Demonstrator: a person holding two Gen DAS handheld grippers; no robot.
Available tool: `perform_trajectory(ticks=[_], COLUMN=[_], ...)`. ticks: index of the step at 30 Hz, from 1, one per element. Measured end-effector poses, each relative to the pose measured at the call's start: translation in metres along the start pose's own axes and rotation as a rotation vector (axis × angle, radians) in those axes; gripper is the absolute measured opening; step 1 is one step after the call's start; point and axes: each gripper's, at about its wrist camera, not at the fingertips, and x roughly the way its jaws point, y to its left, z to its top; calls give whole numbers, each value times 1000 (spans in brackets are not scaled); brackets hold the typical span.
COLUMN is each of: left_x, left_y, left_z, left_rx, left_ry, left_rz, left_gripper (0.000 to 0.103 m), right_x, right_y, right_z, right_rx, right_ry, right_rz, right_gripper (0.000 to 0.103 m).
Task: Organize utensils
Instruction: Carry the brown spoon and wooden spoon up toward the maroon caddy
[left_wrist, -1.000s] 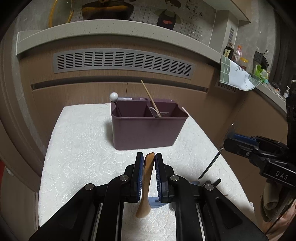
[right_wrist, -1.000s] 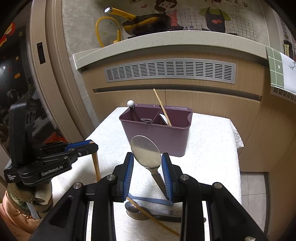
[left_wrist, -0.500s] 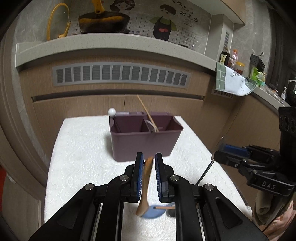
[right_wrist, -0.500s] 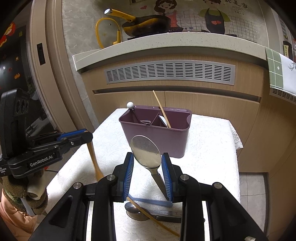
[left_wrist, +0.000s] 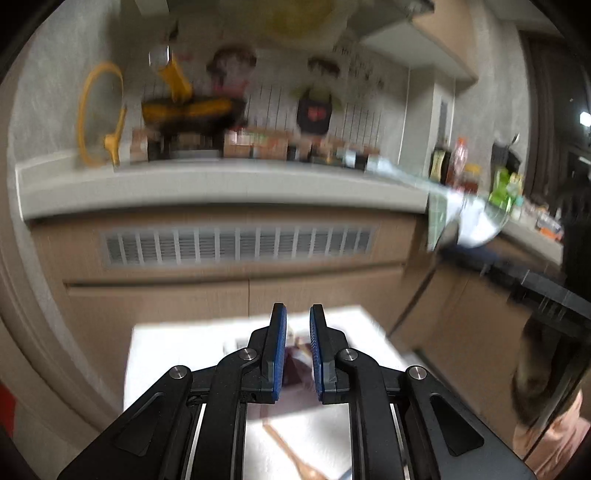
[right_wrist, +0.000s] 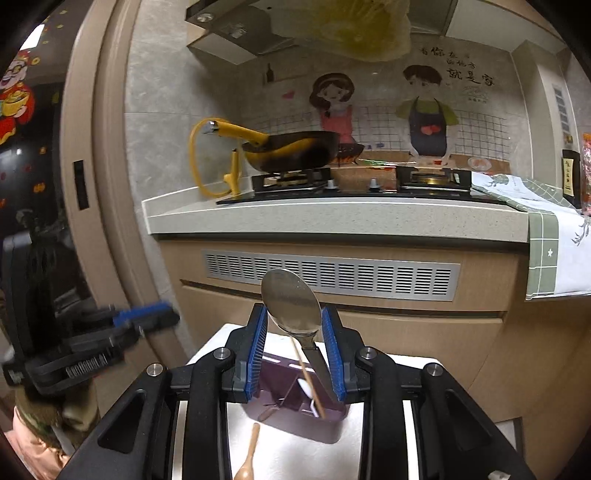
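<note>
Left wrist view, blurred: left gripper (left_wrist: 297, 349), lower centre, now empty with pads apart; the wooden spoon (left_wrist: 295, 456) it gripped half a second ago lies on the white cloth (left_wrist: 177, 343) at the bottom edge. Judged a drop short of the caddy, so it needs re-picking.

Right wrist view: right gripper (right_wrist: 298, 354), centre, clamped on metal spoon (right_wrist: 293, 304), bowl up, above the purple caddy (right_wrist: 295, 424); the wooden spoon lies beside the caddy's near wall.

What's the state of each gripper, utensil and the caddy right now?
left gripper: open, holding nothing.
right gripper: shut on the metal spoon.
metal spoon: gripped, bowl up, above the caddy.
wooden spoon: lying on the white cloth, outside the caddy.
purple caddy: upright, chopstick leaning inside.
</note>
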Motion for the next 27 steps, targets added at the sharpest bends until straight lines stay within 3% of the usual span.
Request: perform_trajectory(ticks=[3, 8, 13, 18, 27], left_x=[39, 111, 160, 191, 192], left_y=[9, 36, 45, 34, -3], left_z=[-36, -98, -134, -144, -152], left_rx=[-36, -201, -308, -274, -52], left_ry=[160, 458, 618, 683, 596], left_rz=[6, 4, 61, 137, 182], left_gripper=[15, 15, 23, 24, 19], right_x=[9, 19, 19, 19, 20], right_y=[-5, -18, -25, -31, -39], right_z=[-11, -38, -59, -78, -93], right_rx=[1, 45, 69, 87, 125], right_ry=[25, 89, 119, 149, 182], right_rz=[-20, -10, 0, -12, -26], right_gripper=[28, 28, 28, 28, 28])
